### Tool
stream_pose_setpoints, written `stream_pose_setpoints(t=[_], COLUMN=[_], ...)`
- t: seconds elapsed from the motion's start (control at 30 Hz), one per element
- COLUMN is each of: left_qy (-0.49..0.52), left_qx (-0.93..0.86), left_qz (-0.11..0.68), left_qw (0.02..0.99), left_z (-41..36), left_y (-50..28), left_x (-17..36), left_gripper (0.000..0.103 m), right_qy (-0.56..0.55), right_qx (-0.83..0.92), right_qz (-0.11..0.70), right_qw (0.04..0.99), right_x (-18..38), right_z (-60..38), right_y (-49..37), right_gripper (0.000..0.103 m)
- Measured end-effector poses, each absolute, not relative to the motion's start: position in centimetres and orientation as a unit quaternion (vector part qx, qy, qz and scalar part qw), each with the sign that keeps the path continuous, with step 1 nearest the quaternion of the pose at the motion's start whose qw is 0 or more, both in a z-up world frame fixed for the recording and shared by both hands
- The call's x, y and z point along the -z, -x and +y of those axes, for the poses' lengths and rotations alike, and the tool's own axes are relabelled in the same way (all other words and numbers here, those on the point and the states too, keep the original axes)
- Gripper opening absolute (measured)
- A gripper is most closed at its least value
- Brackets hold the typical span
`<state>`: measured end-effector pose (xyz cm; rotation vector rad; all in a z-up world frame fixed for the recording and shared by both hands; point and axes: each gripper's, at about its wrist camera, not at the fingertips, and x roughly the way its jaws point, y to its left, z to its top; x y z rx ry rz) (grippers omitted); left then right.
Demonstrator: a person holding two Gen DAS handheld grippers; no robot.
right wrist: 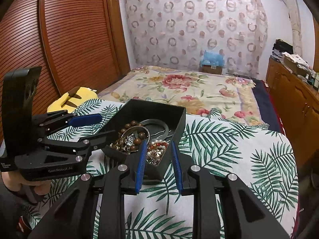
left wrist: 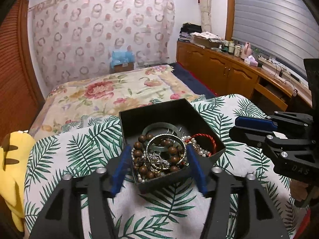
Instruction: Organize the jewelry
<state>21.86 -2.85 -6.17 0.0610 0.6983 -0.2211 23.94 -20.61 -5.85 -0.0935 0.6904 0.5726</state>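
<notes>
Square black open box [left wrist: 201,123] heaped with bead and metal jewelry [left wrist: 159,153] sits on leaf-print cloth [left wrist: 79,151]. Left gripper [left wrist: 157,168] wide, straddling box's near corner; right gripper [right wrist: 158,165] narrower, empty, at box's near corner.

The box [left wrist: 201,119] was matt black, card or plastic. Inside lay glossy brown wooden beads [left wrist: 172,150], a shiny metal bangle [left wrist: 159,139], pale pearls [left wrist: 204,152] and a twisted red cord [left wrist: 207,137]. A leaf-print cloth [left wrist: 89,149] lay beneath. Each hand-held gripper [left wrist: 157,169] was matt black plastic with blue pads [left wrist: 119,171] and bright metal pins [left wrist: 216,169].
</notes>
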Motion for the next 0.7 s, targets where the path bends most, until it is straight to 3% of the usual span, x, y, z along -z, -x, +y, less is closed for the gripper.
stream_pose_setpoints(t=[0.17,0.3,0.4,0.5,0.7], left_qy=[-0.028,-0.029,-0.016,-0.006,0.002], left_qx=[0.095,0.079,0.071,0.064,0.047], left_qz=[0.331,0.321,0.308,0.297,0.28], left_qw=[0.938,0.943,0.949,0.953,0.959], left_z=[-2.6,-2.3,-1.7,-1.4,-1.0], left_y=[-20.4,-18.6,-16.5,-14.4,-11.2], left_x=[5.6,5.0,4.3,3.6,2.9], left_gripper=[0.079,0.085,0.089,0.091,0.094], right_qy=[0.046,0.025,0.019,0.015,0.005], right_qx=[-0.267,-0.268,-0.259,-0.255,-0.23], right_qz=[0.321,0.318,0.305,0.295,0.268], right_qw=[0.907,0.909,0.916,0.921,0.936], right_x=[5.4,5.0,4.4,3.8,2.7], right_z=[-20.9,-21.7,-22.4,-22.8,-24.1], right_y=[-22.1,-20.9,-19.2,-17.9,-14.7], right_gripper=[0.028,0.029,0.04,0.045,0.074])
